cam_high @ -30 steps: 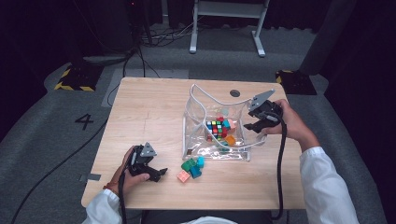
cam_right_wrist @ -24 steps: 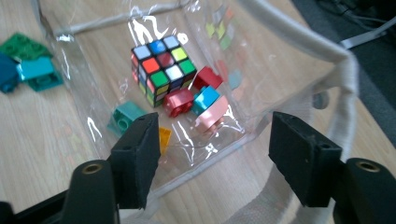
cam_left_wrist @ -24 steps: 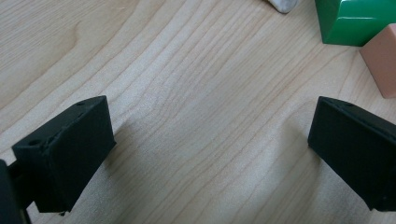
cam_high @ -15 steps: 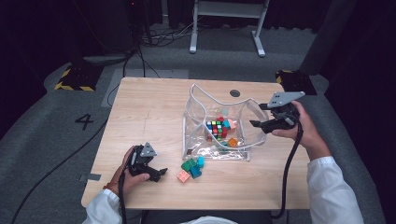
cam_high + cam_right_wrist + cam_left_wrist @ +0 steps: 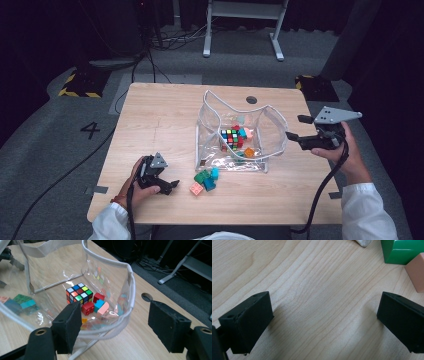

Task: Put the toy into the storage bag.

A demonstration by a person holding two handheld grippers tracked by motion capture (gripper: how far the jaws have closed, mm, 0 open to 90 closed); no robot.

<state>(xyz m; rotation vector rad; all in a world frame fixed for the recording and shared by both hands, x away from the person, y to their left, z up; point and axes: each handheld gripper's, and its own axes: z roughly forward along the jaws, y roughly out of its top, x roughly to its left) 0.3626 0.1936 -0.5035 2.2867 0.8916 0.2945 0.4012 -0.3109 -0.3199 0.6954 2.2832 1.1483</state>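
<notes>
A clear bag (image 5: 274,131) with white trim stands open at mid-table. Inside lie a Rubik's cube (image 5: 230,138) and small bricks, among them red brick (image 5: 88,308) beside the cube (image 5: 78,293). My right gripper (image 5: 297,128) hovers just right of the bag, pointing at it. Its jaws have just been opening and stand open, with nothing pressed between them; the bag rim (image 5: 131,287) curves just beyond the left jaw. My left gripper (image 5: 169,186) rests low at the front left, open over bare wood (image 5: 324,315). A green brick (image 5: 401,251) and a salmon brick (image 5: 416,273) lie just past it.
A small cluster of loose bricks (image 5: 206,180) lies on the table in front of the bag, right of the left gripper. The wooden table (image 5: 160,115) has a round cable hole (image 5: 251,100) behind the bag. A white stand (image 5: 245,10) is on the floor beyond.
The right gripper has drawn back to the right, away from the bag's right wall, and its jaws have spread. The left gripper has not moved.
</notes>
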